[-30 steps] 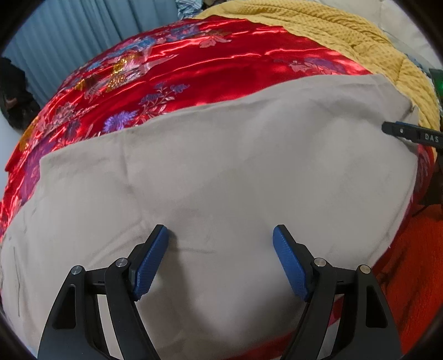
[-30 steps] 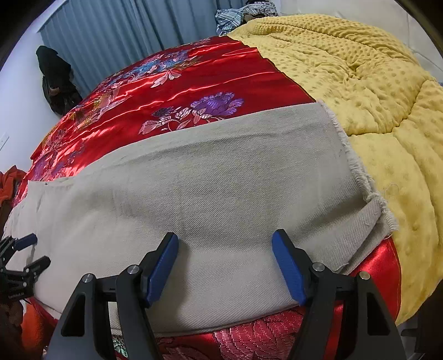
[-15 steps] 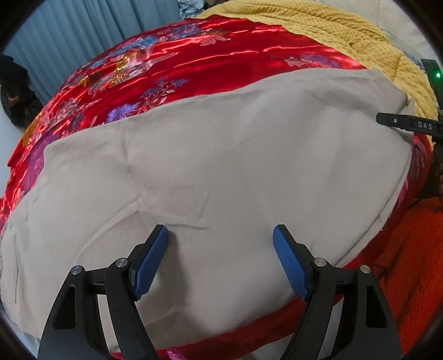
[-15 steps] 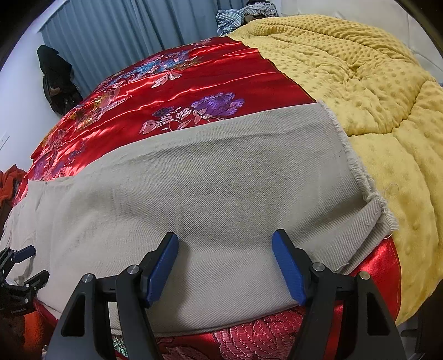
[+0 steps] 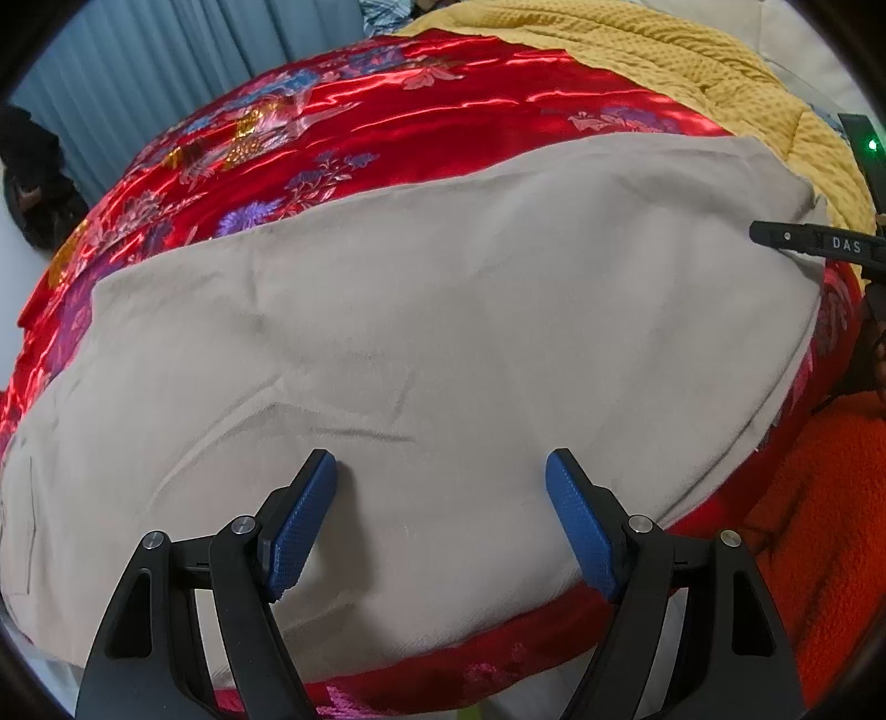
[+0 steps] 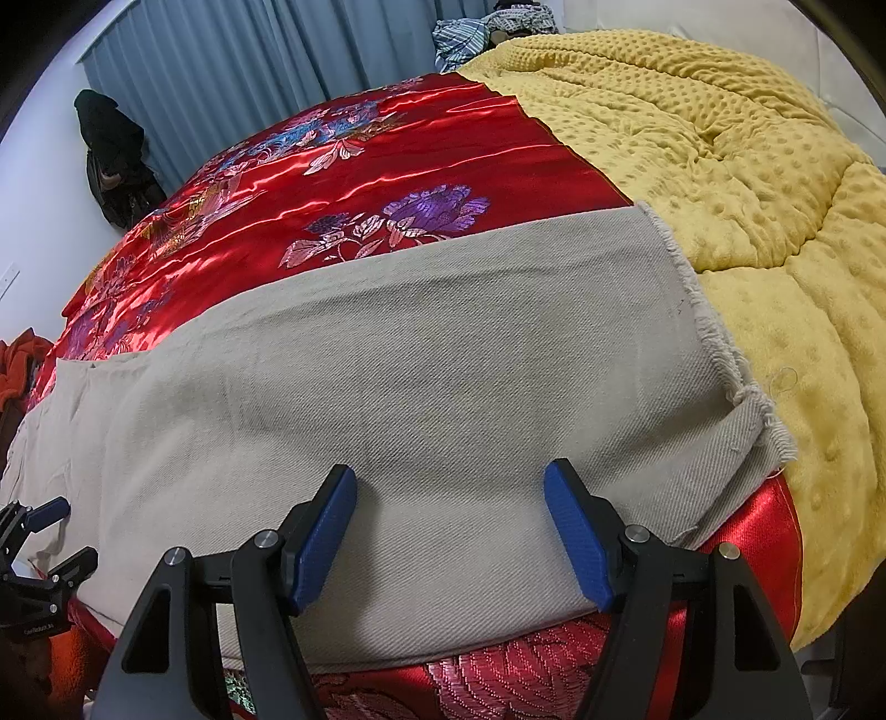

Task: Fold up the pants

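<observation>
The beige pants (image 5: 443,332) lie flat in a long strip across the red satin bedspread (image 5: 387,94), near the bed's front edge. The frayed leg hem (image 6: 720,354) lies at the right end, against the yellow blanket (image 6: 747,194). My left gripper (image 5: 441,498) is open and empty, just above the pants' near edge. My right gripper (image 6: 449,509) is open and empty, above the leg part near the hem. The right gripper's side shows at the right edge of the left wrist view (image 5: 808,243). The left gripper shows at the lower left of the right wrist view (image 6: 39,548).
The bed's front edge runs just below both grippers. Blue curtains (image 6: 249,72) hang behind the bed. A dark bag or garment (image 6: 111,155) hangs at the far left wall. Orange fabric (image 5: 819,526) lies right of the left gripper. Clothes (image 6: 470,33) are piled at the bed's far end.
The left gripper has drawn back and left, so more of the pants and the bed's front edge show. The right gripper has barely moved. Both stay open.
</observation>
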Motion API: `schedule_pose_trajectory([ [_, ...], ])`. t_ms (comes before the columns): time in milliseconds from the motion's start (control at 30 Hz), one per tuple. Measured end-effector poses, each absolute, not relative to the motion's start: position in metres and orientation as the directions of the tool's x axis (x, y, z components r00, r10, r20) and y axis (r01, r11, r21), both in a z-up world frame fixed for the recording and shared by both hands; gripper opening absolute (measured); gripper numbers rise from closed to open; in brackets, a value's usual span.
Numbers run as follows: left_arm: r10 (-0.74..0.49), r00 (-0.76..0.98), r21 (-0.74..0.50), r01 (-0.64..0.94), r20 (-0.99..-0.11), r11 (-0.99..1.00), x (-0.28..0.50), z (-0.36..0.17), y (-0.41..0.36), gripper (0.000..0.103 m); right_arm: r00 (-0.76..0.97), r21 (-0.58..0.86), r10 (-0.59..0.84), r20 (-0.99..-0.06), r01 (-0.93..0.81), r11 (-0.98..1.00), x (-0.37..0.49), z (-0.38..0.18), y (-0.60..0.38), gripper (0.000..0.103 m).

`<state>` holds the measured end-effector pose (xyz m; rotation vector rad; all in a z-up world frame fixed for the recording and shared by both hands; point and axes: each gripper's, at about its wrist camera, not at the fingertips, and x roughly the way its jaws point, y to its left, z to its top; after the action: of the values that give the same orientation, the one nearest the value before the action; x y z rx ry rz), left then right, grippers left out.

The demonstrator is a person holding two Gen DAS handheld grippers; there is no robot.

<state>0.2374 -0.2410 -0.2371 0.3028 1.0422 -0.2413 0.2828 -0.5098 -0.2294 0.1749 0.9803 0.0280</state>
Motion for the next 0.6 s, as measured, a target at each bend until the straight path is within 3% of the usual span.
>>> schedule_pose_trajectory([
  [600, -0.054, 0.481, 0.135, 0.35, -0.875, 0.927, 0.23, -0.2384, -0.242, 0.079, 0.558, 0.159, 0.101, -0.824, 0.056, 0.986, 0.2822, -0.2295, -0.5095, 0.071],
])
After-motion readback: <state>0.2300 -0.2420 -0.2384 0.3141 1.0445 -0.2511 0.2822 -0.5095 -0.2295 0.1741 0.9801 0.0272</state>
